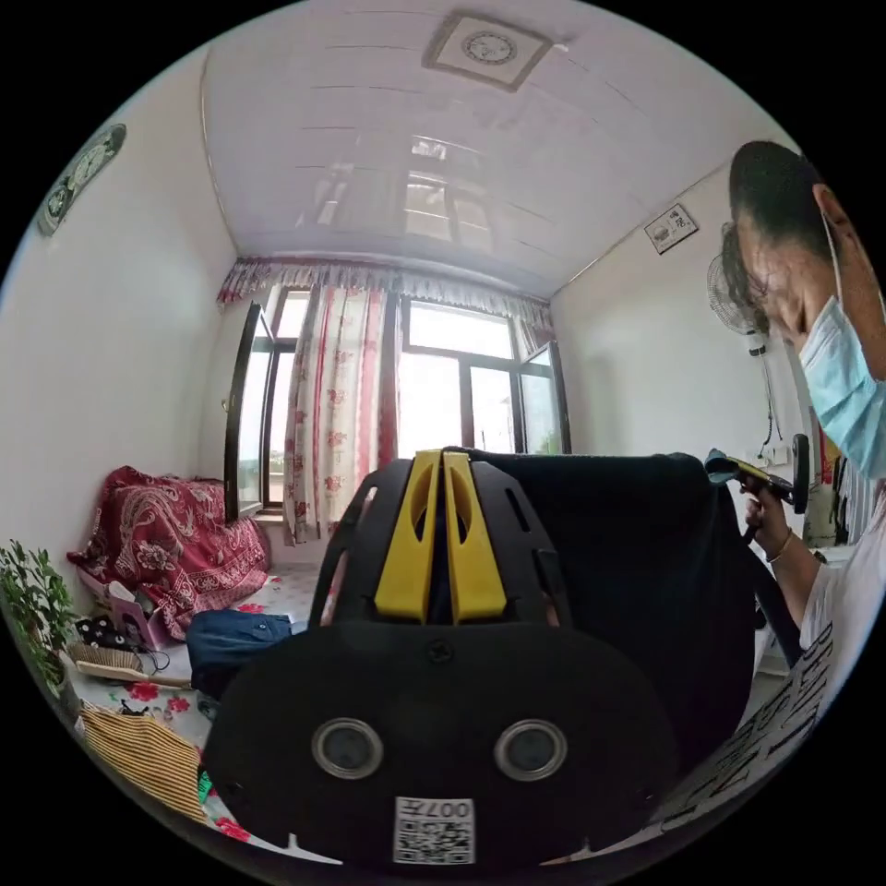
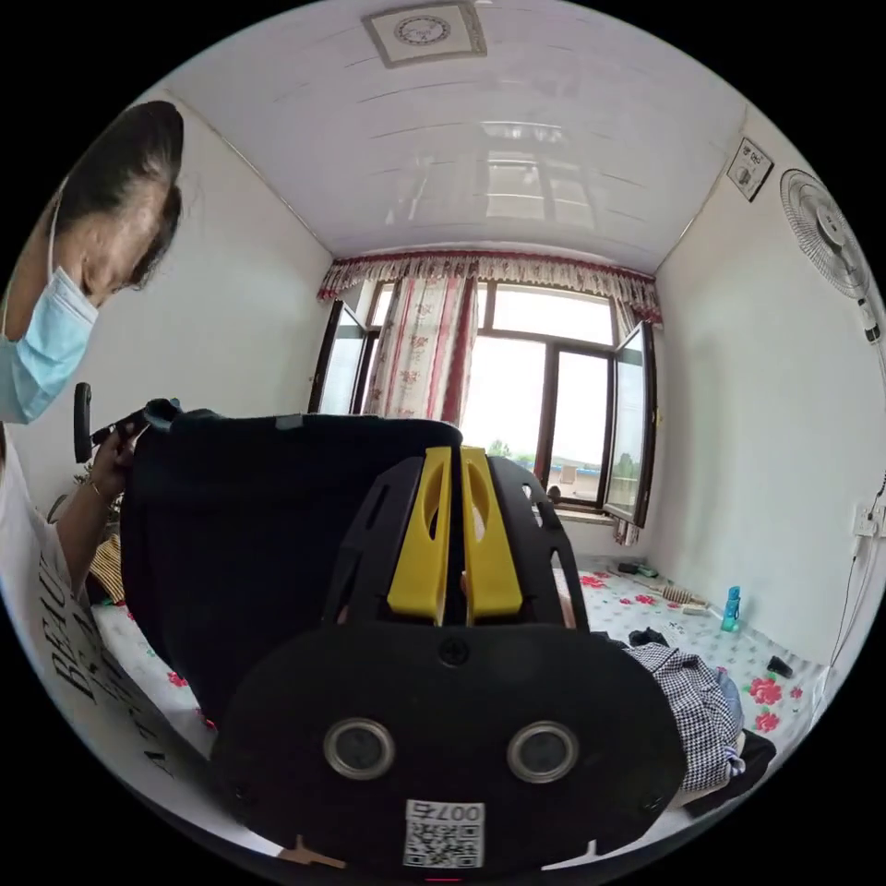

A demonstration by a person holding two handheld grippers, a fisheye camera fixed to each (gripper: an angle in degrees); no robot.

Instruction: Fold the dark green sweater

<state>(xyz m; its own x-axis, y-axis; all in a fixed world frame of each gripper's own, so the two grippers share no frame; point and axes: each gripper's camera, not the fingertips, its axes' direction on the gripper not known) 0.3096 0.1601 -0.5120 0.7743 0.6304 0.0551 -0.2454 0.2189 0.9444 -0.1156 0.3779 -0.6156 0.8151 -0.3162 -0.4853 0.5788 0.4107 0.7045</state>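
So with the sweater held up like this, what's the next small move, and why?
Probably lower it flat onto the floral bed. The left gripper and right gripper each pinch a top corner of the dark green sweater, which hangs spread between them, unfolded.

Daylight poured through the big window (image 2: 551, 406) ahead of me, hung with red-patterned curtains (image 1: 334, 415). White walls (image 2: 766, 369) met a glossy panelled ceiling (image 1: 388, 138), and a fan (image 2: 824, 233) was mounted high up.
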